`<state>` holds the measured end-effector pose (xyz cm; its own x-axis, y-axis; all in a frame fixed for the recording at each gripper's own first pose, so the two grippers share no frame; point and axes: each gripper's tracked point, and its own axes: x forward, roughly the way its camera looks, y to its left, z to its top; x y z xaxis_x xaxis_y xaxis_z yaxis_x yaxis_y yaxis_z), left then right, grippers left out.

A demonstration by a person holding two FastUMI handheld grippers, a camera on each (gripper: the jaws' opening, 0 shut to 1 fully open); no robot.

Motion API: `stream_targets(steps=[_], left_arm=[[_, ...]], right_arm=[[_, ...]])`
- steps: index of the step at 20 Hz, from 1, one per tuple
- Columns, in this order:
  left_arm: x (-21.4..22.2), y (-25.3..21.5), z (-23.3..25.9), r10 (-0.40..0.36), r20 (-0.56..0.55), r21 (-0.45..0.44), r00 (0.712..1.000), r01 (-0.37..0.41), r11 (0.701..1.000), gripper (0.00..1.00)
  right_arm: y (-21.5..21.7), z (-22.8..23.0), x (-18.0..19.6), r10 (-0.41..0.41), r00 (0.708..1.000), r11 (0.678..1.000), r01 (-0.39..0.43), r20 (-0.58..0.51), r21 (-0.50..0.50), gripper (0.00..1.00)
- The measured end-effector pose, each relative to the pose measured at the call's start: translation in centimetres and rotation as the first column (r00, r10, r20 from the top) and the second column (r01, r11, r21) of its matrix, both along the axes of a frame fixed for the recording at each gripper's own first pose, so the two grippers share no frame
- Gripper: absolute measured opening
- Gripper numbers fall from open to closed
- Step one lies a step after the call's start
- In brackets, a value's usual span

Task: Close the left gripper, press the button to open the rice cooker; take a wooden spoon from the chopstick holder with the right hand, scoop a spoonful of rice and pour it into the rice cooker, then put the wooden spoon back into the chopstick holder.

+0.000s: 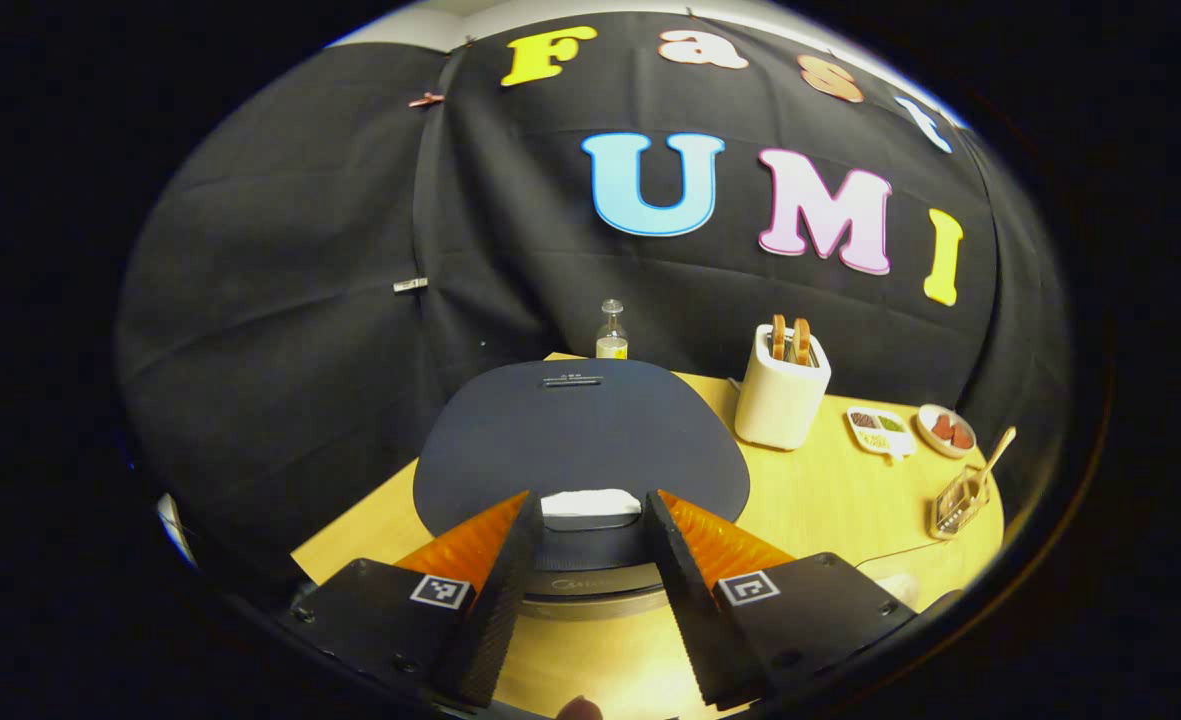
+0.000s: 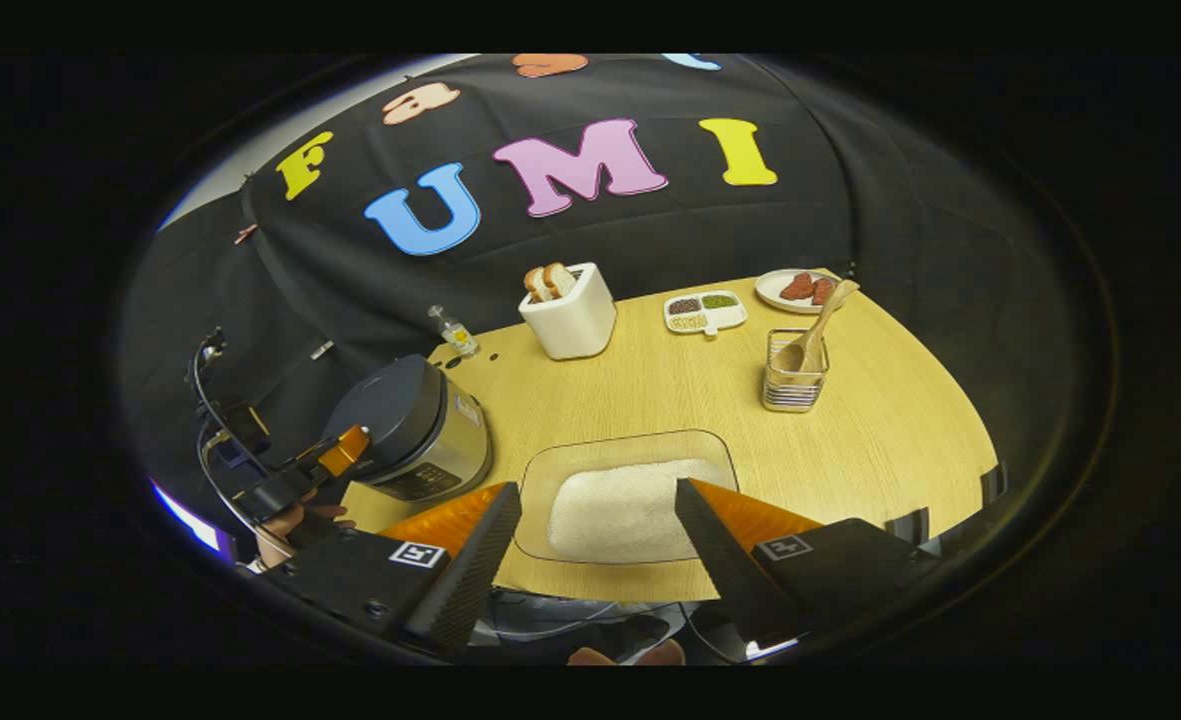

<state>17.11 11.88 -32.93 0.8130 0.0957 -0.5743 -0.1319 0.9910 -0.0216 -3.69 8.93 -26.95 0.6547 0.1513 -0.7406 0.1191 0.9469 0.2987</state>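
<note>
While the left gripper (image 1: 590, 505) stands spread, fingers flanking the pale button (image 1: 591, 503) at the front of the shut rice cooker (image 1: 580, 440), it must close before pressing; the button looks stiff and sprung, best met squarely. The right gripper (image 2: 598, 505), also open and empty, hovers near the clear tray of rice (image 2: 625, 505). Farther off, well apart, the wooden spoon (image 2: 812, 340) leans in the chopstick holder (image 2: 793, 385): light, rigid, smooth, best taken mid-handle.
</note>
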Motion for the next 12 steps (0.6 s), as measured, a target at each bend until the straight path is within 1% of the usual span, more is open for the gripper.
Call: stream_targets(steps=[1,3,4,7,8,10,11,12], left_arm=[[0.1,-0.1,0.0,-0.001,0.025,-0.008,1.0,0.001,1.0,0.76],[-0.1,-0.5,0.2,-0.025,0.055,0.033,0.998,0.023,0.999,0.75],[0.0,-0.6,0.3,-0.025,0.07,0.033,0.997,0.023,0.999,0.74],[0.2,-0.4,0.4,-0.033,0.065,0.039,0.997,0.031,0.999,0.74],[0.2,-0.4,0.5,-0.038,0.052,0.028,0.998,0.036,0.999,0.73],[0.1,-0.2,1.4,-0.02,0.053,-0.041,0.998,0.022,0.999,0.73],[-0.1,-0.2,2.2,-0.008,0.052,-0.065,0.999,0.011,0.998,0.75],[-0.4,-0.5,3.0,-0.008,0.057,-0.071,0.998,0.012,0.997,0.77]], right_arm=[[0.1,-0.1,-0.1,-0.002,1.0,1.0,0.002,-0.003,0.005,0.96],[0.1,-0.3,-0.3,-0.001,1.0,1.0,0.001,-0.005,0.007,0.96],[0.2,-0.4,-0.4,0.001,1.0,1.0,-0.001,-0.007,0.006,0.96],[-0.1,-0.1,0.1,-0.013,1.0,1.0,0.013,0.001,0.016,0.97],[-0.2,0.2,0.3,-0.022,1.0,0.999,0.022,0.007,0.025,0.97],[-0.6,0.7,0.8,-0.042,0.999,0.998,0.041,0.022,0.037,0.97],[-0.9,1.0,1.0,-0.053,0.998,0.998,0.052,0.031,0.042,0.97],[-1.2,1.3,1.2,-0.066,0.997,0.997,0.064,0.041,0.048,0.97]])
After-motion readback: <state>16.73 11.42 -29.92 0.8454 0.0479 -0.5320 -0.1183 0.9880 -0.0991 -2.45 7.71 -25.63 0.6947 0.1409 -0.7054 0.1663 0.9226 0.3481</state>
